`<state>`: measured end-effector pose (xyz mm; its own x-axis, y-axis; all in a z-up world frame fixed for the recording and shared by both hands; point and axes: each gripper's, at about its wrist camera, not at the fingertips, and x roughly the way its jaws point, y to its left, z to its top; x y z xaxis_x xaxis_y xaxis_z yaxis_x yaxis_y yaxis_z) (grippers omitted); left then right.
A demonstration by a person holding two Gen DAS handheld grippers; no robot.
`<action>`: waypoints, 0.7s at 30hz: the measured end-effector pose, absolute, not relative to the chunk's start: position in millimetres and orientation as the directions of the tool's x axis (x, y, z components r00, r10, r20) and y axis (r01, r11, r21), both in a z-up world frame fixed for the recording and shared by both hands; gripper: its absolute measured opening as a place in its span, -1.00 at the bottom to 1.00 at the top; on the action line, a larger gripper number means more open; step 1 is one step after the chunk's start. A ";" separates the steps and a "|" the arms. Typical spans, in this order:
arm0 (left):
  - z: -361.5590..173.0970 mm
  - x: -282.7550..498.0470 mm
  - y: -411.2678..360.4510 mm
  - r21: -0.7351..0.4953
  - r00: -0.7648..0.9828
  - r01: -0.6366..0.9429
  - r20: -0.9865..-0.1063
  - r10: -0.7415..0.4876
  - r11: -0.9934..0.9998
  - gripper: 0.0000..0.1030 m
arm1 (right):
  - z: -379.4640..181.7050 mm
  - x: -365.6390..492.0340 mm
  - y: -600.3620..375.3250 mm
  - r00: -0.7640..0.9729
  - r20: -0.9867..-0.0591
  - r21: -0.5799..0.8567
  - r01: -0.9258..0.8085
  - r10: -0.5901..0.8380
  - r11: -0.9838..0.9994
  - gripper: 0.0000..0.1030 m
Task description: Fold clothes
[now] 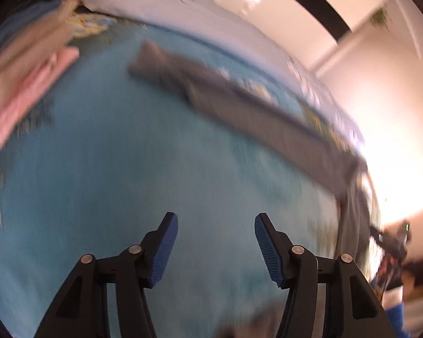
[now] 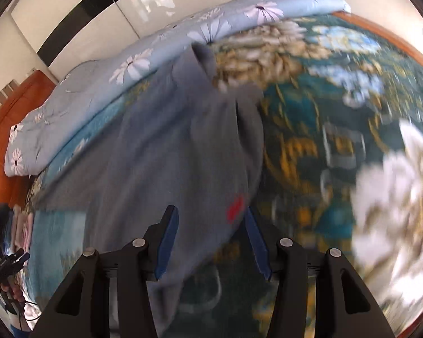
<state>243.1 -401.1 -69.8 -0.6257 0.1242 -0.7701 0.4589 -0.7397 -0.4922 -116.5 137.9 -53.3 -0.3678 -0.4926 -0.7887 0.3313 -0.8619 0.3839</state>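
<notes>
In the left wrist view, the left gripper [image 1: 215, 246] is hovering with its blue ribbed pads apart and nothing between them, over the plain teal stretch of the flower-printed bedspread [image 1: 112, 169]. In the right wrist view, the right gripper [image 2: 208, 242] is also standing apart, its pads clear of the cloth, directly above the near end of the long grey garment [image 2: 166, 152], beside its small red mark [image 2: 235, 209]. The garment is lying lengthwise across the bed, reaching toward the pale blue daisy-print quilt [image 2: 98, 84] beyond. Farther left, a stack of folded pink and beige clothes [image 1: 22, 84] is sitting by the bed's edge. To fold well, each gripper should probably be pinching a near corner squarely, catching every layer, then carrying the edge evenly toward the far end.
</notes>
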 end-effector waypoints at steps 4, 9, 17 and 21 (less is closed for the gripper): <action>-80.5 265.3 -358.5 -0.512 -0.585 0.396 -0.781 0.220 -0.762 0.18 | -70.3 -73.5 142.4 -0.340 -0.775 0.429 0.335 -0.532 -0.839 -0.01; -91.3 283.5 -335.5 -0.544 -0.582 0.390 -0.771 0.258 -0.743 0.17 | -75.7 -45.5 132.7 -0.319 -0.761 0.452 0.365 -0.565 -0.814 -0.01; -67.5 265.2 -346.5 -0.613 -0.675 0.354 -0.690 0.261 -0.706 -0.93 | -66.6 -34.2 130.3 -0.318 -0.746 0.465 0.378 -0.585 -0.800 -0.01; 8.2 223.7 -370.2 -0.572 -0.788 0.264 -0.592 0.169 -0.776 -0.94 | -58.3 -29.7 142.0 -0.341 -0.737 0.472 0.359 -0.584 -0.805 -0.01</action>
